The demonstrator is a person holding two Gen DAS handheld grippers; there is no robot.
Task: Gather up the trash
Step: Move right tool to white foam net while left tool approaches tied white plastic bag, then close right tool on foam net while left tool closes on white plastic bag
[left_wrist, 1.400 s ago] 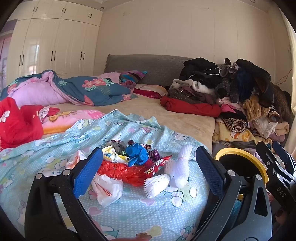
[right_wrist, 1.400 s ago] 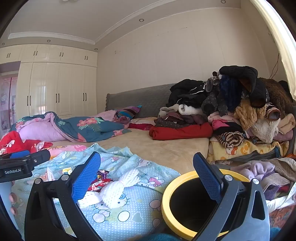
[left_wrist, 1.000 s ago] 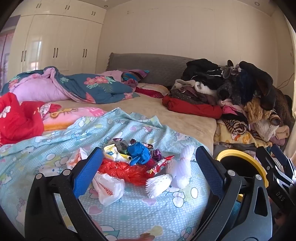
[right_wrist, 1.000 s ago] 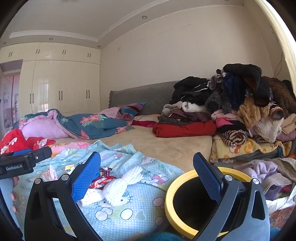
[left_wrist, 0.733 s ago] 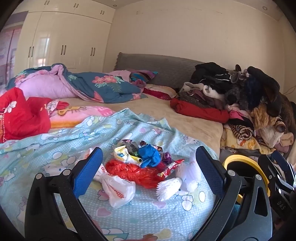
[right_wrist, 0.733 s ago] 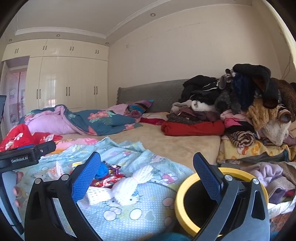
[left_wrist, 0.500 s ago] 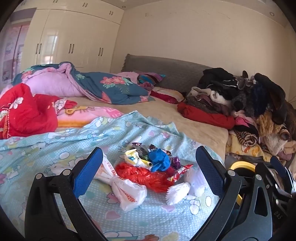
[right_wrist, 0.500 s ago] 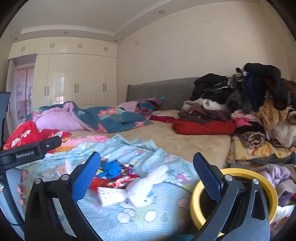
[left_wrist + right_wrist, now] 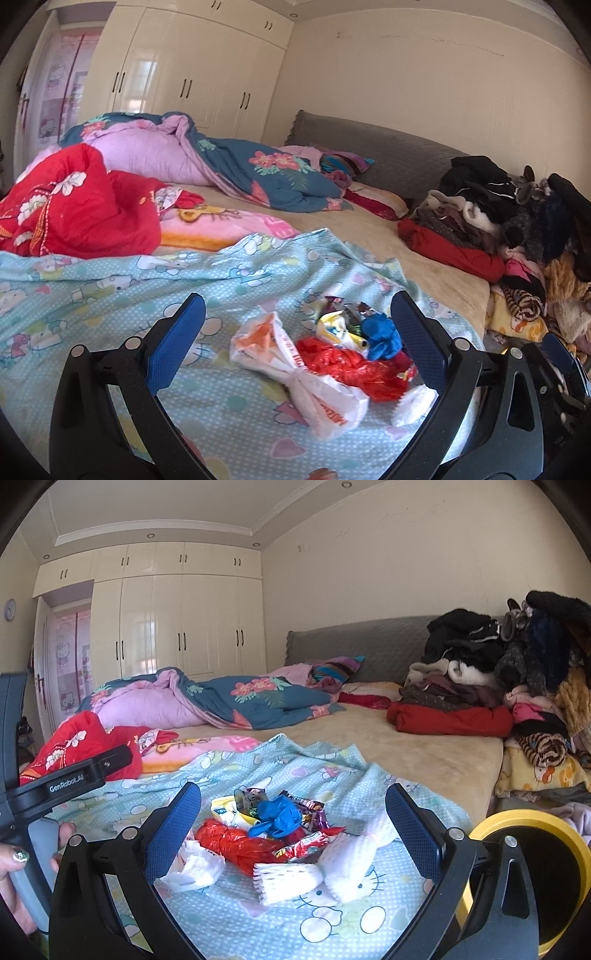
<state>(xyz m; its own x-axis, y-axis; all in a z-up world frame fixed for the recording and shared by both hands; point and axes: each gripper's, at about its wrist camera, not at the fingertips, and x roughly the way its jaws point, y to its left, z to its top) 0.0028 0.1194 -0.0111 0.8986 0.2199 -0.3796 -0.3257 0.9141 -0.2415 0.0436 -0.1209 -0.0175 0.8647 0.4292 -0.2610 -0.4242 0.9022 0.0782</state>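
A heap of trash lies on the light blue cartoon sheet (image 9: 110,280): a knotted white plastic bag (image 9: 314,384), a red plastic bag (image 9: 351,365) (image 9: 236,842), a crumpled blue glove (image 9: 380,332) (image 9: 277,818), candy wrappers (image 9: 306,812) and white foam netting (image 9: 325,867). My left gripper (image 9: 295,343) stands open just short of the heap, its blue pads framing it. My right gripper (image 9: 291,827) is open too, with the heap between its fingers' lines of sight. A black bin with a yellow rim (image 9: 532,864) stands at the bed's right corner.
Folded quilts, red (image 9: 74,206) and blue floral (image 9: 258,173), lie at the back left of the bed. A tall pile of clothes (image 9: 517,672) fills the right side. A hand (image 9: 14,864) holds the left gripper's handle at the left edge of the right wrist view.
Both grippers have swung to the left and come closer to the trash heap. The yellow-rimmed bin has slid to the right edge of the right wrist view and out of the left wrist view.
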